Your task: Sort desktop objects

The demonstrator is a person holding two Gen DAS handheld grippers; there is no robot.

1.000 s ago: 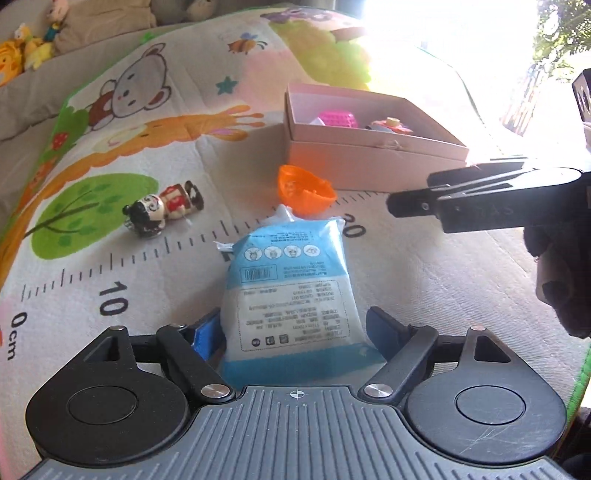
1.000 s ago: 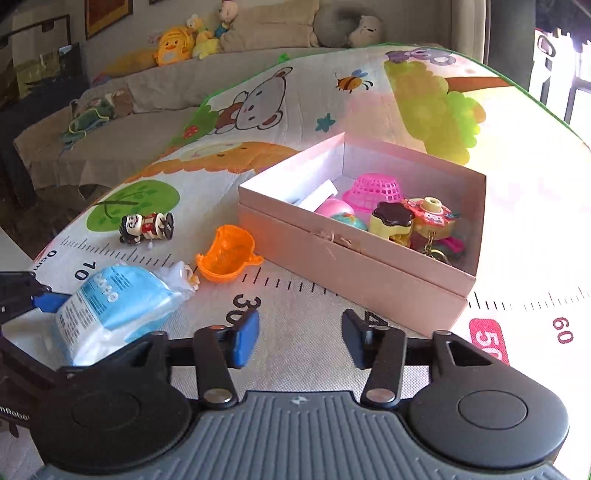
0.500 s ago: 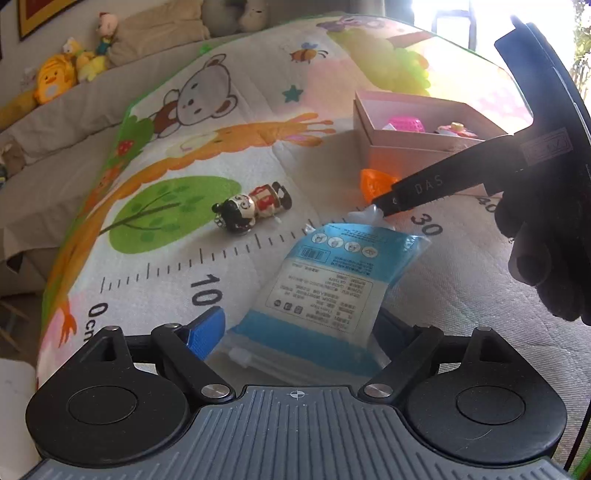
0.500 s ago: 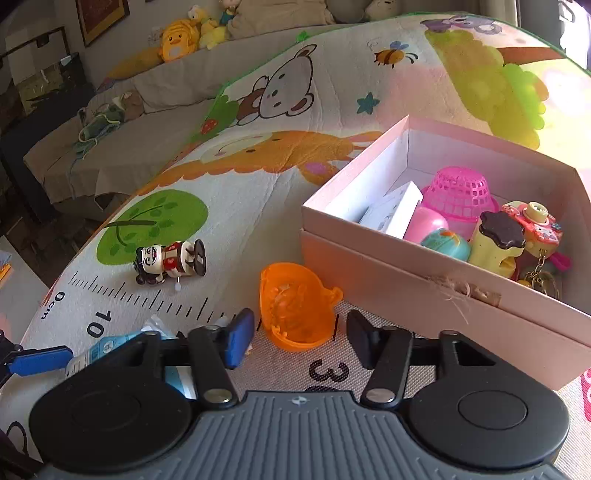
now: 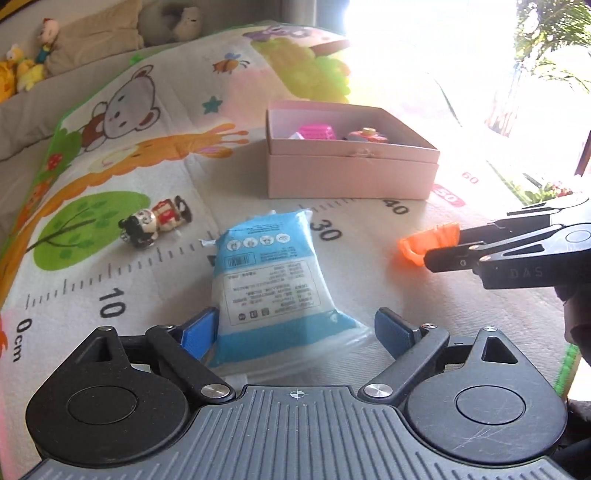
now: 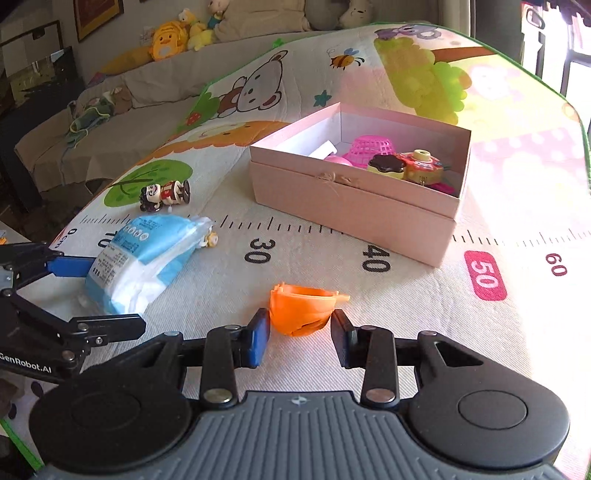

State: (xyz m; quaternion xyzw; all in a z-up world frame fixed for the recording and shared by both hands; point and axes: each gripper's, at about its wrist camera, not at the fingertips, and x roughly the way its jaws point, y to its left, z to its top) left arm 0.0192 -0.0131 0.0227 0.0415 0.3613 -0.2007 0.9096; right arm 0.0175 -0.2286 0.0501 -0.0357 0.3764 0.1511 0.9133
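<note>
A blue and white tissue pack point(image 5: 275, 280) lies on the play mat between the fingers of my left gripper point(image 5: 295, 328), which is open around its near end. My right gripper point(image 6: 301, 334) is shut on an orange plastic half shell point(image 6: 301, 306), held just above the mat; the shell also shows in the left wrist view point(image 5: 430, 240). The pink box point(image 6: 354, 206) stands beyond it and holds several toys. A small toy figure point(image 6: 164, 194) lies on the mat to the left.
A tiny yellow toy point(image 6: 210, 240) lies beside the tissue pack. The mat is printed with a ruler, a bear and a tree. Plush toys point(image 6: 170, 35) sit on the sofa behind. Bright window light comes from the right.
My right gripper closed on the orange shell and carried it back to the right, away from the tissue pack. The left gripper has opened wider around the pack.
</note>
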